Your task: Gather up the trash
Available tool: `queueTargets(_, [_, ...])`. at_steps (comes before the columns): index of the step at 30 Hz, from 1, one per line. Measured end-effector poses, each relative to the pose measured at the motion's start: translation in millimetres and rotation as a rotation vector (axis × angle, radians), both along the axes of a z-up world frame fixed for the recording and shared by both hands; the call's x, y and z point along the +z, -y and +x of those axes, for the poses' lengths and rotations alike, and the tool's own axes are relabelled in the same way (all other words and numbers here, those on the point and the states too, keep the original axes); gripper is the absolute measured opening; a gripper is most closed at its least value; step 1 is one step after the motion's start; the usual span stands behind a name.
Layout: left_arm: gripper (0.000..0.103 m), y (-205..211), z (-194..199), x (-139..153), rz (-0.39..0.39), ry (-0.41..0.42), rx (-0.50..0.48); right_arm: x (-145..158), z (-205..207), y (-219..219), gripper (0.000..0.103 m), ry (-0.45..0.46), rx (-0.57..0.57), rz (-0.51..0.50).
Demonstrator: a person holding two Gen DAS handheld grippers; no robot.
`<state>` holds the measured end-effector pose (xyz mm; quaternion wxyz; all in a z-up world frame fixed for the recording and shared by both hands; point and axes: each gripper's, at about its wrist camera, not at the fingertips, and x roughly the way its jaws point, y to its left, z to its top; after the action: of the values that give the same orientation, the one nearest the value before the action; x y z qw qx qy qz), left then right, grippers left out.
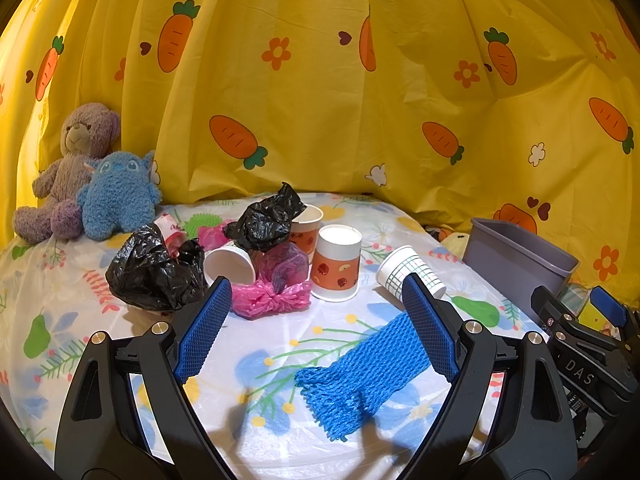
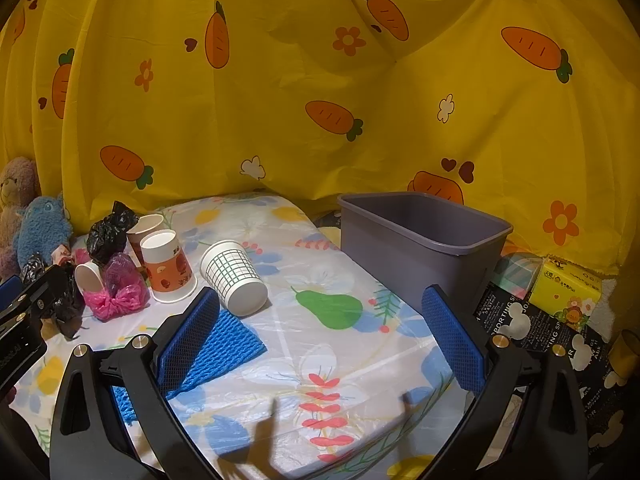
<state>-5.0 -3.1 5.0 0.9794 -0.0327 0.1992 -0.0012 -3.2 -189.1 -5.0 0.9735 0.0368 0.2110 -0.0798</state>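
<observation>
Trash lies on a floral tablecloth (image 1: 280, 360). A blue foam net (image 1: 368, 372) lies just in front of my open, empty left gripper (image 1: 316, 308); it also shows in the right wrist view (image 2: 224, 344). Behind it are a tipped green-grid paper cup (image 1: 408, 270) (image 2: 234, 276), an upturned orange cup (image 1: 338, 264) (image 2: 168, 268), a white tipped cup (image 1: 230, 266), pink plastic (image 1: 272, 298) and black plastic bags (image 1: 154, 268) (image 1: 268, 218). A grey bin (image 2: 424, 240) (image 1: 516, 260) stands at the table's right. My right gripper (image 2: 320, 320) is open and empty, near the bin.
Two plush toys (image 1: 80, 176) sit at the back left against a yellow carrot-print curtain (image 1: 320, 80). A yellow tissue pack (image 2: 568, 292) and a black printed cloth (image 2: 540, 332) lie right of the bin. The right gripper's body (image 1: 584, 344) shows in the left wrist view.
</observation>
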Motion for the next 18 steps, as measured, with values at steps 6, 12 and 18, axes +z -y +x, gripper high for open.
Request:
queueTargets(6, [0.086,0.3,0.4,0.8,-0.001,-0.001,-0.001,-0.8,0.6,-0.3,0.098,0.004,0.007,0.0])
queueTargets(12, [0.086,0.4,0.4,0.8,-0.002,-0.001,0.0,-1.5,0.5,-0.9,0.098,0.006,0.008,-0.003])
queueTargets(18, [0.086,-2.2,2.9,-0.6,-0.008,0.001,0.009,-2.5,1.3,-2.6,0.098,0.005,0.013,-0.004])
